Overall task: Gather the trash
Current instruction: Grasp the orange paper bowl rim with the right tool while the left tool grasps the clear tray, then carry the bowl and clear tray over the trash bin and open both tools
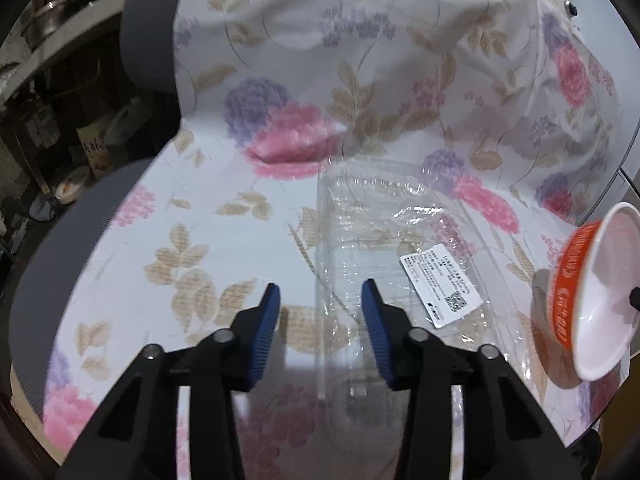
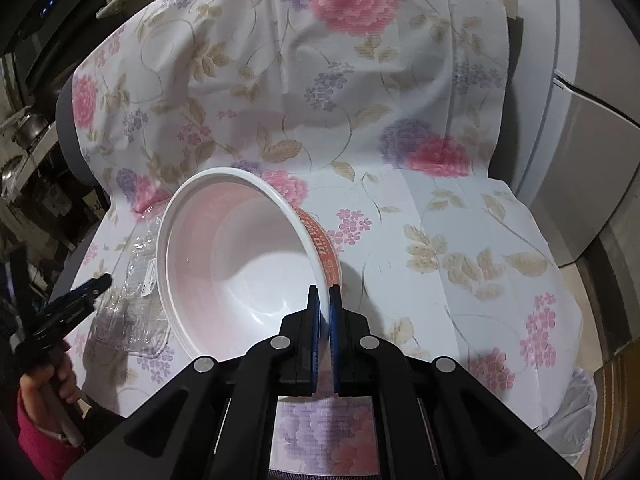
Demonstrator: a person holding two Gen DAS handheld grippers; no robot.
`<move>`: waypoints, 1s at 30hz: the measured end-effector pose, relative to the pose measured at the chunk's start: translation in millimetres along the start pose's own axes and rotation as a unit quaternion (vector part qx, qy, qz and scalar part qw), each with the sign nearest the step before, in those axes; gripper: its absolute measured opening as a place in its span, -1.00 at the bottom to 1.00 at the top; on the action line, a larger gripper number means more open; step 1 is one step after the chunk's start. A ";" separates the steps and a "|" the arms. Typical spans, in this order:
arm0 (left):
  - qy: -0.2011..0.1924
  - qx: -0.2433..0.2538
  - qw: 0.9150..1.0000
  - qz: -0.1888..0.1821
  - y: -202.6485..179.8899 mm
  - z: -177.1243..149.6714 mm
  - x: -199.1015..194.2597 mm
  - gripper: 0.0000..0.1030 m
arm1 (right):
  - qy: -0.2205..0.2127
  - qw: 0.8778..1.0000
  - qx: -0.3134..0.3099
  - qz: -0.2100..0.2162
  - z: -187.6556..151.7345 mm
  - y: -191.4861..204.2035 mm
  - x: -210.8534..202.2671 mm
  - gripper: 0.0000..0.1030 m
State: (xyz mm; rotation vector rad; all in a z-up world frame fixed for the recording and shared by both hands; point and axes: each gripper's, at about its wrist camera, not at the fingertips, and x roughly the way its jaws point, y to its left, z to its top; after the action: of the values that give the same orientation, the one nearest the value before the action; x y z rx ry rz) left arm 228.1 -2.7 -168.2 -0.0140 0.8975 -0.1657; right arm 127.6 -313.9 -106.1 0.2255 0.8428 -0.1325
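Observation:
A clear plastic food container with a white label lies on the floral cloth over a chair seat. My left gripper is open, its blue pads either side of the container's near left edge. My right gripper is shut on the rim of a white paper bowl with an orange band, held tilted above the seat. The bowl also shows at the right edge of the left wrist view. The clear container lies left of the bowl in the right wrist view, with the left gripper by it.
The floral cloth drapes over the chair's grey back and seat. Dark shelves with pots and dishes stand to the left. A grey appliance stands at the right. A bin with a white liner shows at lower right.

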 end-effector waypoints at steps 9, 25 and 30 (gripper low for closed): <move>0.023 0.001 1.000 -0.017 -4.0 3.5 20.3 -0.78 | -0.006 1.000 0.008 0.003 1.3 -2.8 2.6 -0.90; -0.119 0.028 0.991 -0.051 -57.7 -8.0 -95.2 -0.91 | -0.041 0.998 0.053 0.004 -5.9 -25.1 -32.1 -0.90; -0.139 0.043 0.988 -0.055 -85.5 -28.0 -117.0 -0.91 | -0.044 0.996 0.070 -0.022 -20.8 -47.8 -52.0 -0.90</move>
State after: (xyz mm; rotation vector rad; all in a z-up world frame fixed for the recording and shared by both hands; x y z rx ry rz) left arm 122.9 -68.0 -87.9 -0.0066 0.6109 -0.2986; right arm 68.5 -353.5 -87.4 0.3302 0.7517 -0.2404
